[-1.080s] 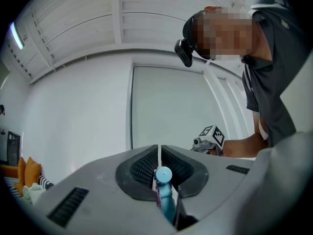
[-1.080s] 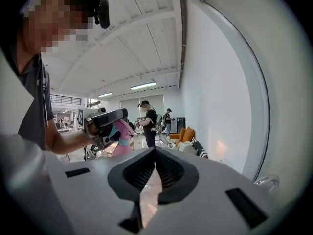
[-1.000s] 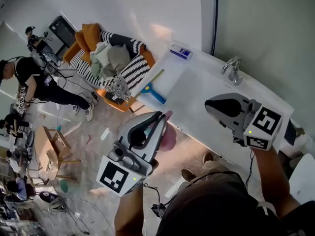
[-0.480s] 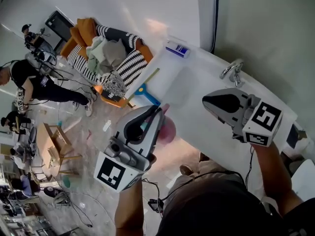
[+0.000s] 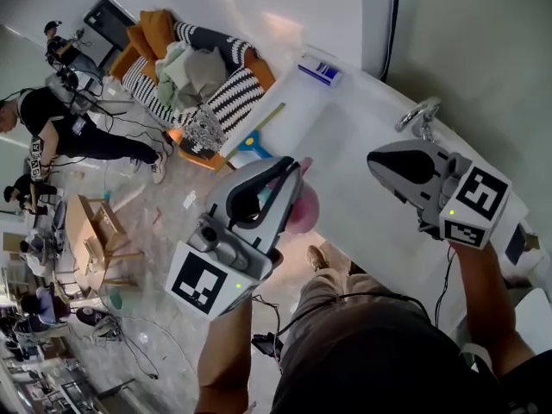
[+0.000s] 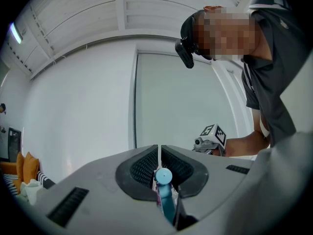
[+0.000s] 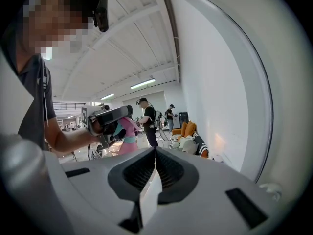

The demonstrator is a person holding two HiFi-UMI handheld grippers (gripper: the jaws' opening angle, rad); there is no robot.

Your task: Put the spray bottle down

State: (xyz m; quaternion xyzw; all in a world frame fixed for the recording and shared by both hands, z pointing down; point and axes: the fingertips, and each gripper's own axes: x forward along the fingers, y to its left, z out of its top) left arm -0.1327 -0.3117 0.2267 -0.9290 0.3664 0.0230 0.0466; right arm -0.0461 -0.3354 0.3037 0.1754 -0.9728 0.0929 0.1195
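The long white worktop [image 5: 362, 222] fills the frame's right, the right gripper [image 5: 384, 164] hovers above it with jaws together and empty, and the left gripper [image 5: 291, 175] has its jaws clamped on the pink spray bottle [image 5: 302, 212] at centre frame, apparently ready for lowering

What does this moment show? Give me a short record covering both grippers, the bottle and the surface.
left gripper: fingers shut on the pink spray bottle, held in the air
right gripper: fingers together, nothing seen held, above the white counter
spray bottle: not yet set down, near the counter's front edge
counter: white, with a faucet at its far side
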